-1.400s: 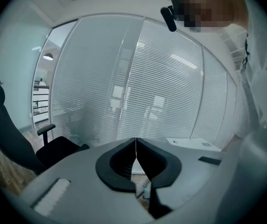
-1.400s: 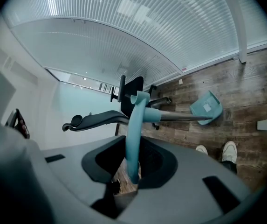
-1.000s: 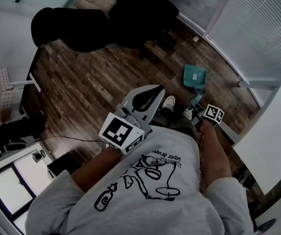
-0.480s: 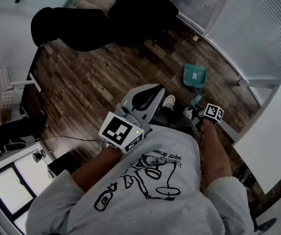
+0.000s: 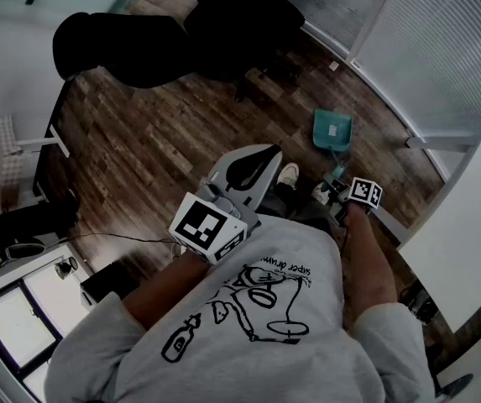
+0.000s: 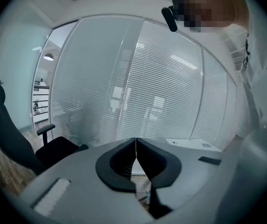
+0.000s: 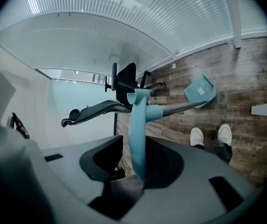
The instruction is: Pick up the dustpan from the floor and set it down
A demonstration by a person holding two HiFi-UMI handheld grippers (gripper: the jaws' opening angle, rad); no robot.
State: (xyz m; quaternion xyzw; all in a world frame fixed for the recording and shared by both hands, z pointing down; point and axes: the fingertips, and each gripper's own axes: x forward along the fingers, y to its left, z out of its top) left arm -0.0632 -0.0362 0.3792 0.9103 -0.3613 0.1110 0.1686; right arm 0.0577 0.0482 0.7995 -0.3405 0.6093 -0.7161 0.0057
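As rt hand-held gripper [image 7: 134, 146] opens, dustpan [image 5: 333, 130] between

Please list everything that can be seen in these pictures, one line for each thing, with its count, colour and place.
dustpan: one, teal, pan on the floor near the blinds; its long handle reaches up between the right jaws
office chairs: two, black, on the far side of the floor
floor: one, dark brown wood planks
blinds: white, along the wall at the right
table: one, white, at the person's right
shoes: two, white, on the floor under the grippers
sweatshirt: one, grey with black print, on the person
left hand-held gripper: one, grey, jaws together, empty
right hand-held gripper: one, grey, jaws have just been opening, with a gap beside the handle
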